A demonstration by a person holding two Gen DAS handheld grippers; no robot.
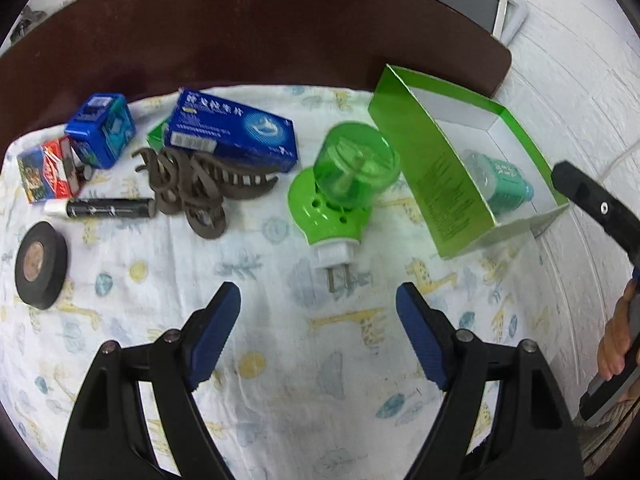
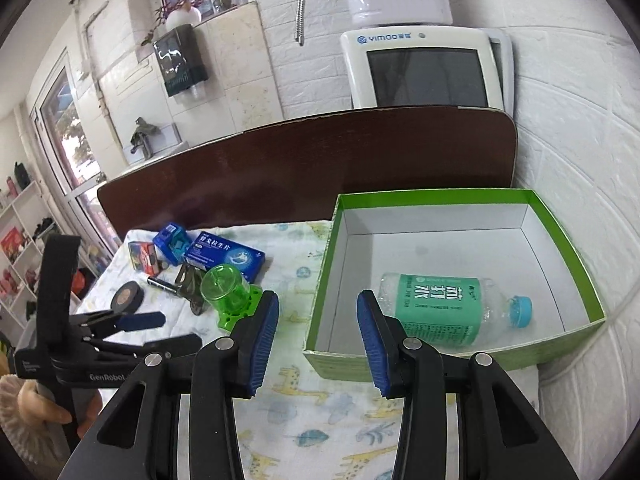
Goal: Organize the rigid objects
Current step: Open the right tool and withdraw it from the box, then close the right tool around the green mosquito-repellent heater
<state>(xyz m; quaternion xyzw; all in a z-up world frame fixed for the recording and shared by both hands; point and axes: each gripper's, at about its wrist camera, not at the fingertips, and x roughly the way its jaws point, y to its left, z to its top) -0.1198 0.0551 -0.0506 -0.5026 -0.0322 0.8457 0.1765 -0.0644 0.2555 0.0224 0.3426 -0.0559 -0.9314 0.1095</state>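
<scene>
A green plug-in mosquito repeller (image 1: 344, 184) lies on the patterned cloth, its prongs toward my left gripper (image 1: 318, 300), which is open and empty just short of it. The repeller also shows in the right wrist view (image 2: 230, 292). A green open box (image 2: 552, 216) stands at the right and holds a plastic bottle with a teal label (image 2: 440, 304); box (image 1: 432, 168) and bottle (image 1: 500, 180) also show in the left wrist view. My right gripper (image 2: 318, 312) is open and empty, hovering in front of the box's near left corner.
At the left lie a black tape roll (image 1: 40, 264), a black marker (image 1: 108, 208), brown hair clips (image 1: 192, 188), a blue medicine box (image 1: 232, 132), a small blue box (image 1: 102, 130) and a red-blue pack (image 1: 46, 174). A dark headboard (image 2: 304, 168) and white brick wall bound the cloth.
</scene>
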